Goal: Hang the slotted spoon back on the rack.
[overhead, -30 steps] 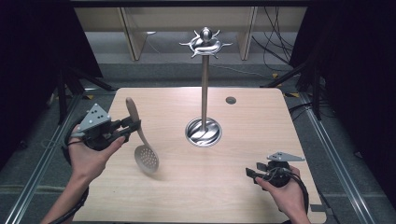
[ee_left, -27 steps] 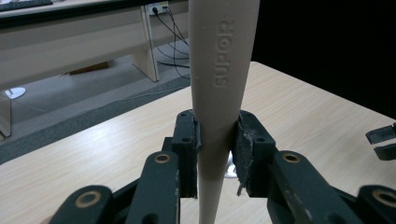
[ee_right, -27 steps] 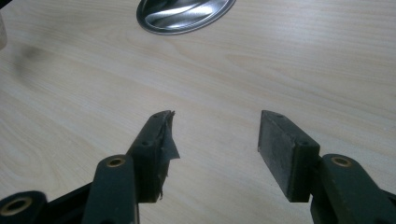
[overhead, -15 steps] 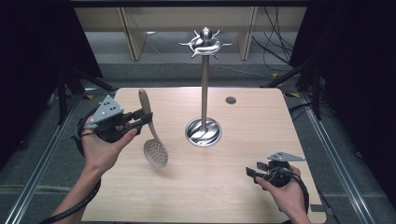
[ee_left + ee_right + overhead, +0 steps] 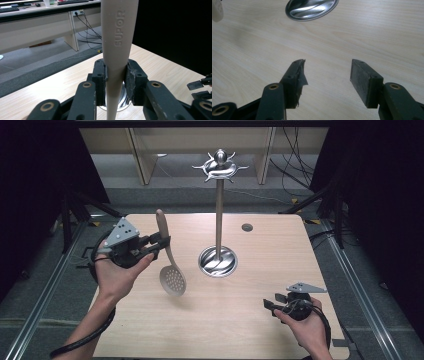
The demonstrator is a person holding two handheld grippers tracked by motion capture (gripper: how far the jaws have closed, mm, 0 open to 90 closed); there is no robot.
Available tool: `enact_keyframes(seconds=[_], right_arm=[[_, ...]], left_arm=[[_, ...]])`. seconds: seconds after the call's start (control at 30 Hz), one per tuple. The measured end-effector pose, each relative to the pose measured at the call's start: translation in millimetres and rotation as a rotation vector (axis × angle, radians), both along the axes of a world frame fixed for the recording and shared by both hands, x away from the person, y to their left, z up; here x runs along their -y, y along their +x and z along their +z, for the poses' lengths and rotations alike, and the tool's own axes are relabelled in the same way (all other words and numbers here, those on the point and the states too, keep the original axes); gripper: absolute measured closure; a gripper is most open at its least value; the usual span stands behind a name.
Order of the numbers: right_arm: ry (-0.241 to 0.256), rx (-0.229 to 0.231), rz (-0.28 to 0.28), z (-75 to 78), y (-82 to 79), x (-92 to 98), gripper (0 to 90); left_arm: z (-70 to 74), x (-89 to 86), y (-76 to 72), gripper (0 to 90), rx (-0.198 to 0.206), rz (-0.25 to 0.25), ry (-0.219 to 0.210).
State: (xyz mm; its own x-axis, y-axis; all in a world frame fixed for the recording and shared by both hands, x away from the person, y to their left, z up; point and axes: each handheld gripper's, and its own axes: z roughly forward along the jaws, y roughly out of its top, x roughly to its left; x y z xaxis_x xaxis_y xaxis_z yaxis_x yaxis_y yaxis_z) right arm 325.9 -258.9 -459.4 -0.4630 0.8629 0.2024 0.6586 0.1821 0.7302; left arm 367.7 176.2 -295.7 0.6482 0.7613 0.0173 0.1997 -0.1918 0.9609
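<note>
A beige slotted spoon (image 5: 169,256) hangs upright above the table's left half, its perforated bowl (image 5: 173,281) down and its handle up. My left gripper (image 5: 164,243) is shut on the handle (image 5: 116,50), which bears raised lettering; both jaws press its sides. To the right of the spoon stands a tall metal utensil stand (image 5: 218,210) with a round base (image 5: 218,260) and hooks at its top (image 5: 220,167). My right gripper (image 5: 269,306) rests low near the table's front right, open, with nothing between its jaws (image 5: 326,75).
The wooden table (image 5: 260,330) has a small round hole (image 5: 247,227) near its back right. The stand's shiny base (image 5: 311,9) lies ahead of my right gripper. Desks and cables sit on the floor beyond the table.
My left gripper has carried the spoon to the right and up, turning it more upright and closer to the stand. The right gripper has stayed where it was.
</note>
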Motion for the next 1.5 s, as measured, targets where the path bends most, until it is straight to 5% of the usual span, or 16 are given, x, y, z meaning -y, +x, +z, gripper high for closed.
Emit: enact_keyframes(seconds=[1.5], right_arm=[[0.034, 0.006, 0.008, -0.4, 0.3, -1.0, 45.1]], left_arm=[[5.3, 33.6, 20.1, 71.1, 0.014, -0.014, -0.032]])
